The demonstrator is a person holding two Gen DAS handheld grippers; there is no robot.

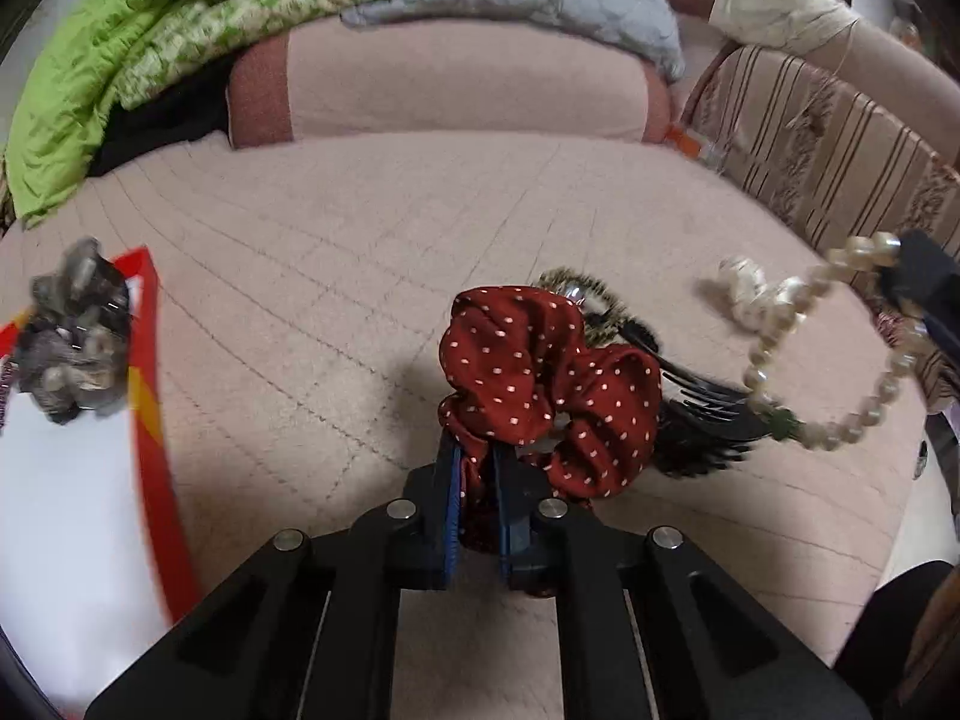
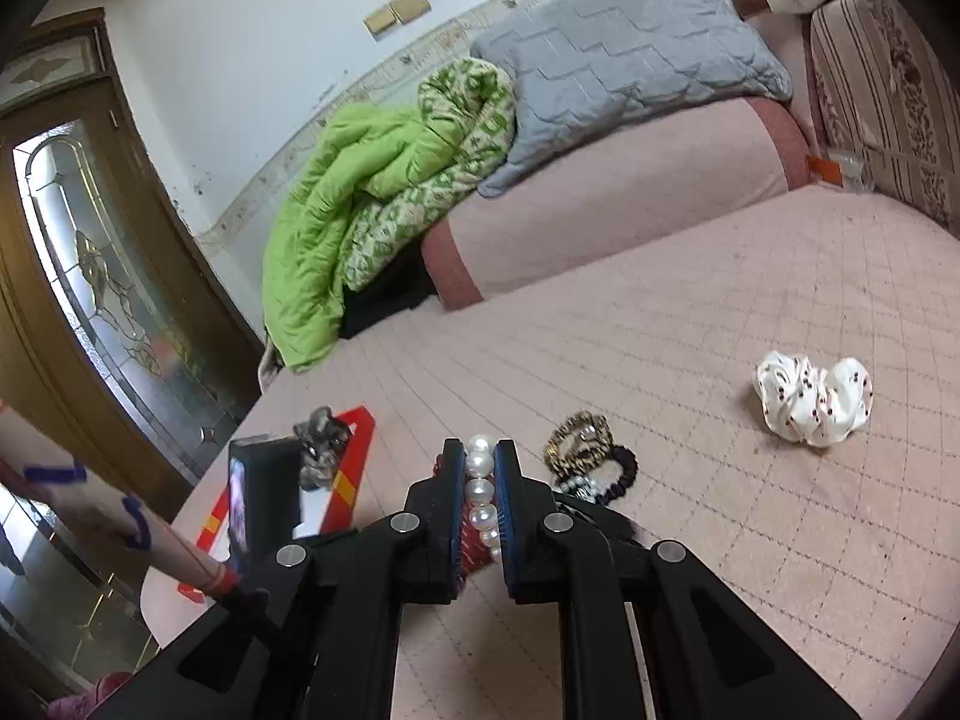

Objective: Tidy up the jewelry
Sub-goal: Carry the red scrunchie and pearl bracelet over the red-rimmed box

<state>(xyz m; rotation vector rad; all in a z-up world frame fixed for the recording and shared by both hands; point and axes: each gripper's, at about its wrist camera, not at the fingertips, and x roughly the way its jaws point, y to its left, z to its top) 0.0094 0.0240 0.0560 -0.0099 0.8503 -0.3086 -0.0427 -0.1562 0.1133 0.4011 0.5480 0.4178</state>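
Observation:
My left gripper is shut on a red polka-dot scrunchie and holds it just above the pink bed cover. My right gripper is shut on a pearl bracelet; in the left wrist view the bracelet hangs from that gripper at the right. A red-edged white box lies at the left with a grey scrunchie on it; the box also shows in the right wrist view. A leopard scrunchie, a black one and a white dotted one lie on the bed.
A black hair claw lies behind the red scrunchie. A pink bolster, a green quilt and a grey pillow are piled at the back. A striped headboard stands right. A wooden door is left.

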